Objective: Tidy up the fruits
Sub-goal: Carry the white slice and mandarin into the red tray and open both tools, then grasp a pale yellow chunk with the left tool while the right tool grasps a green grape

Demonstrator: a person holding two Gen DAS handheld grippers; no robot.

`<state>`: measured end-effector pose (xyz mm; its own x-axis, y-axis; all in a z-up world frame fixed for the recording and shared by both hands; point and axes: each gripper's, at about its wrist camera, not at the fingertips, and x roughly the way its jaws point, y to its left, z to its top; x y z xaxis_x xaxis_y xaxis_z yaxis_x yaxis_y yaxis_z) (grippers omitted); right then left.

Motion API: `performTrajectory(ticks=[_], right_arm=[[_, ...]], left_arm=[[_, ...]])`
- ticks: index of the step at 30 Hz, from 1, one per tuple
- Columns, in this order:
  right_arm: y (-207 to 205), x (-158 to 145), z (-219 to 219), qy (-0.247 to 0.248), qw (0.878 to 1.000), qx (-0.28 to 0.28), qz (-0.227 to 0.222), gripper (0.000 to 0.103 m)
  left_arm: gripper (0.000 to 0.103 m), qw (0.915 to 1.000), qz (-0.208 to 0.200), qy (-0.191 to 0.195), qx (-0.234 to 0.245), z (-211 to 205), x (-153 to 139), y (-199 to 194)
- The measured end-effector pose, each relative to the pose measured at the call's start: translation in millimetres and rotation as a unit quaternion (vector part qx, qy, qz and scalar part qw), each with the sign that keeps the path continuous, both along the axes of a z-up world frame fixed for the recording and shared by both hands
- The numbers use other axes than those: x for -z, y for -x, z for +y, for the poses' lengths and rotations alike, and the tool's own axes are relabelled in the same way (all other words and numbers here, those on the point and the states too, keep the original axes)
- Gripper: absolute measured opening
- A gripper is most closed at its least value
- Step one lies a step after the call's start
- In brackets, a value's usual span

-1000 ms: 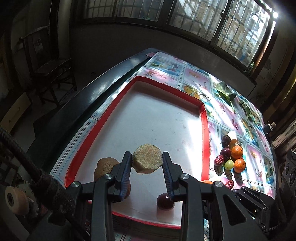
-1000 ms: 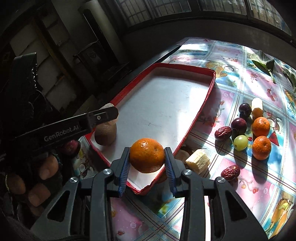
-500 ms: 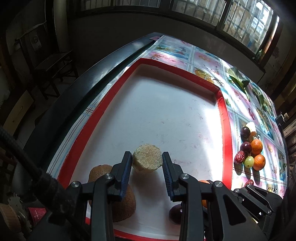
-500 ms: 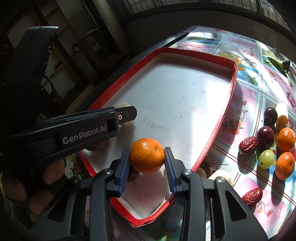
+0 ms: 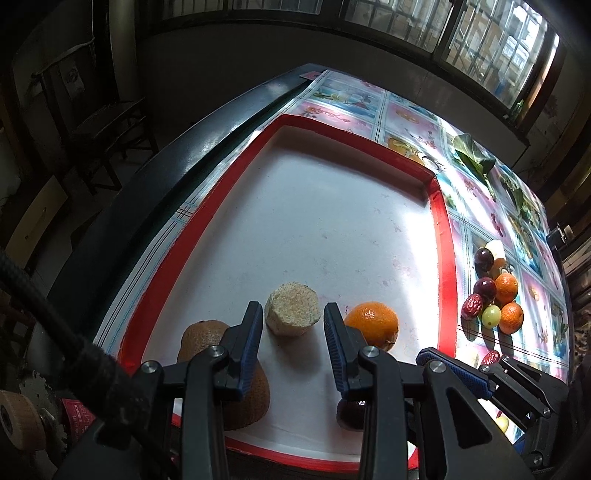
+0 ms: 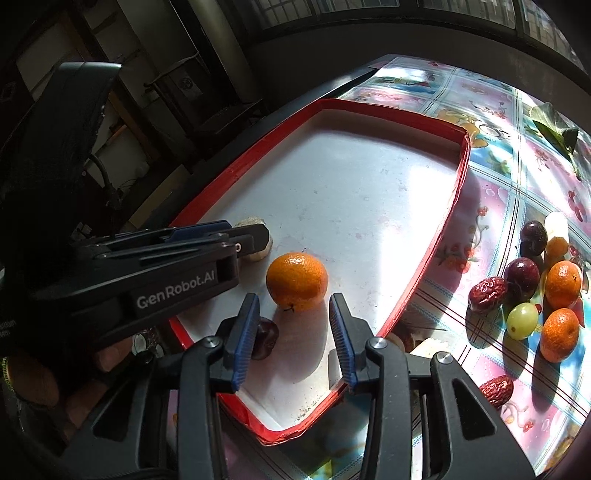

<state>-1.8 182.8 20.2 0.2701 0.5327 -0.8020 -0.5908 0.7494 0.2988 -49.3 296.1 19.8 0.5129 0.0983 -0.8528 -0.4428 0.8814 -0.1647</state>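
Now both claws have just been opening: the right gripper (image 6: pixel 293 334) has released the orange (image 6: pixel 297 280) near the tray's (image 6: pixel 424 273) near edge, the left gripper (image 5: pixel 293 334) the pale chunk (image 5: pixel 292 314). Next, fetch fruit off the table's (image 6: pixel 498 206) right side.

A row of barred windows (image 5: pixel 491 33) ran along the far wall, above a grey sill, and sunlight fell bright across the table's (image 5: pixel 229 122) patterned cloth (image 5: pixel 410 122) toward its right edge. Beyond the table's dark left edge the room lay in shadow, where a wooden chair (image 5: pixel 107 122) stood on the dim floor.
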Motion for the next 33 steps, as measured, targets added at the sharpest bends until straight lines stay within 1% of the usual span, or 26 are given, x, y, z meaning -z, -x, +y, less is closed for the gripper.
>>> performTrajectory(ticks=[3, 5, 6, 7, 8, 10, 13, 17, 22, 27, 30, 33], right_arm=[[2.5, -3.8, -2.6, -0.006, 1.000, -0.002, -0.003, 0.041], [4.6, -5.6, -4.7, -0.007, 1.000, -0.002, -0.004, 0.041], [5.7, -6.3, -6.0, -0.009, 1.000, -0.001, -0.004, 0.041], [7.5, -7.5, -8.1, -0.010, 1.000, 0.000, -0.004, 0.041], [9.0, -8.5, -10.6, -0.011, 1.000, 0.001, -0.004, 0.041], [13.3, -11.4, -19.3, -0.018, 1.000, 0.004, -0.002, 0.041], [22.3, -17.1, -41.3, -0.028, 0.999, 0.017, -0.003, 0.041], [34.8, -24.6, -87.1, -0.044, 0.998, 0.054, -0.003, 0.041], [49.3, -28.1, -152.7, -0.059, 0.992, 0.113, 0.000, 0.041], [59.3, -19.0, -212.7, -0.062, 0.981, 0.181, 0.016, 0.041], [64.6, -11.6, -229.4, -0.057, 0.979, 0.196, 0.027, 0.041], [71.5, -9.3, -232.4, -0.057, 0.979, 0.193, 0.028, 0.041]], left_arm=[[0.038, 1.0000, -0.003, 0.007, -0.003, 0.6, -2.7, 3.7], [0.045, 0.9999, -0.004, 0.013, -0.004, 1.4, -4.3, 5.8], [0.046, 0.9999, -0.005, 0.013, -0.004, 1.4, -5.5, 6.8], [0.049, 0.9999, -0.006, 0.012, -0.005, 1.1, -6.6, 7.4], [0.056, 0.9999, -0.006, 0.013, -0.005, 1.2, -7.6, 7.7], [0.066, 0.9998, -0.009, 0.014, -0.009, 1.6, -9.4, 8.6], [0.067, 0.9998, -0.009, 0.005, -0.016, 1.0, -11.3, 9.4], [0.067, 0.9997, -0.008, -0.005, -0.022, -0.6, -11.7, 11.5], [0.067, 0.9997, -0.017, 0.004, -0.015, -13.1, -18.4, 26.2], [0.067, 0.9992, -0.033, 0.020, 0.008, -41.3, -25.8, 42.4], [0.068, 0.9981, -0.045, 0.030, 0.029, -62.4, -32.6, 50.5], [0.068, 0.9965, -0.052, 0.034, 0.056, -83.8, -36.6, 54.8]])
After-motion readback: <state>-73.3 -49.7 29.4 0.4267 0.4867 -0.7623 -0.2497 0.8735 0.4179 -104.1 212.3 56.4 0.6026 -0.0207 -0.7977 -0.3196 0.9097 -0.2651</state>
